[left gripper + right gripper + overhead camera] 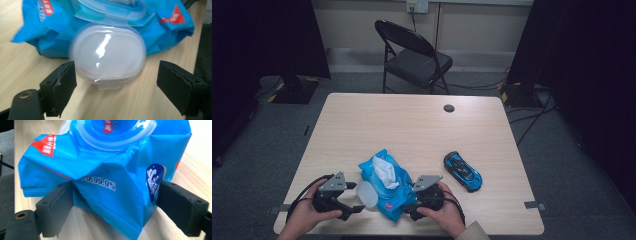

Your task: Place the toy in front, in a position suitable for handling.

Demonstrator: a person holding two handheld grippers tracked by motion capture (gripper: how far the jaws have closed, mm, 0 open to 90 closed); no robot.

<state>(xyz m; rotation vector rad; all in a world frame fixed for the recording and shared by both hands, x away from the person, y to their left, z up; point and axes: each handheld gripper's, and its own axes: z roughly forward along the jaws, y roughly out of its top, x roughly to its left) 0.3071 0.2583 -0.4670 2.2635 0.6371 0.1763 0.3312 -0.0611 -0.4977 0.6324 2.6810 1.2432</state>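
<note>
Left claw (116,82) open just before the wipes pack's (40,30) flipped-open lid (108,56)

The wipes pack (384,186) is bright blue with red patches bearing white lettering, white print and a dark blue and white emblem near its end. Its lid (108,56) is clear, milky plastic; the wipe (385,173) is white. The toy car (462,171) is blue and black. The table (412,127) is pale woodgrain.
</note>
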